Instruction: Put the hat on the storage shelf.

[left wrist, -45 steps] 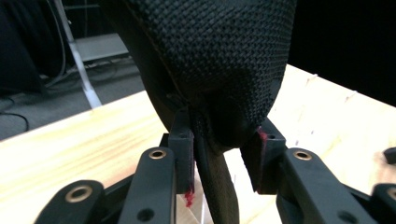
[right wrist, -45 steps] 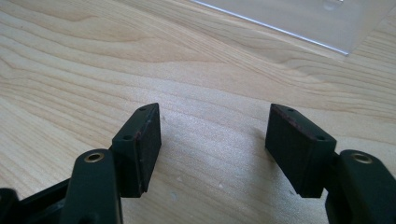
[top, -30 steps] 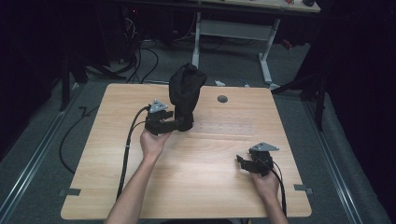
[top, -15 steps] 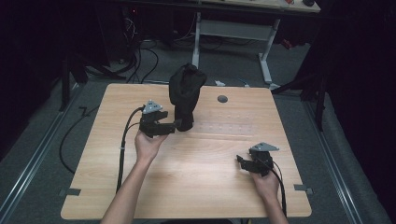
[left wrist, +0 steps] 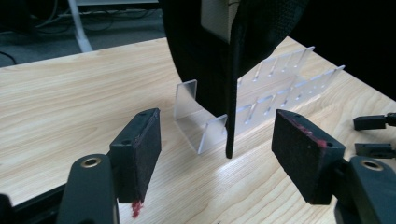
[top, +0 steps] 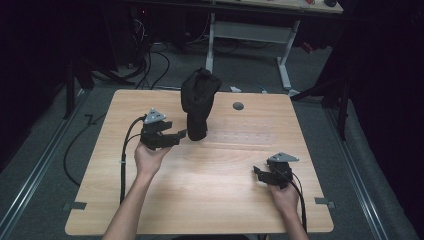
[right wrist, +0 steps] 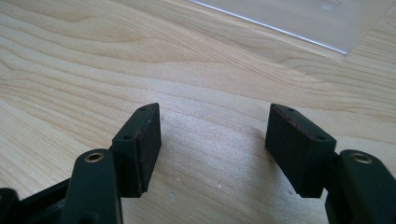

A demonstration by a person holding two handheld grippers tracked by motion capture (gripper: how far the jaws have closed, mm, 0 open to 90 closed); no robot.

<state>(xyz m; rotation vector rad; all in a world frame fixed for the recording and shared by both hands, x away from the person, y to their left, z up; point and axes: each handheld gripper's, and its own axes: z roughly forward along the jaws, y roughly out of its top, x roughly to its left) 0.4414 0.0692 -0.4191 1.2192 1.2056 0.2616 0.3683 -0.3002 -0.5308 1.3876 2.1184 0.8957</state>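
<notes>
While the black fabric garment [top: 198,102] hangs draped over a clear acrylic slotted stand [left wrist: 261,105] mid-worktop [top: 210,190], left tongs [top: 176,136] just beside it have just been opening, empty; right tongs [top: 258,173] rest wide, well apart; hanging looks done.

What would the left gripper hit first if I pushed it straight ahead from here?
Probably the hanging edge of the black fabric item, with the clear plastic rack right behind it. The open left gripper points straight at both; depth is uncertain.
</notes>
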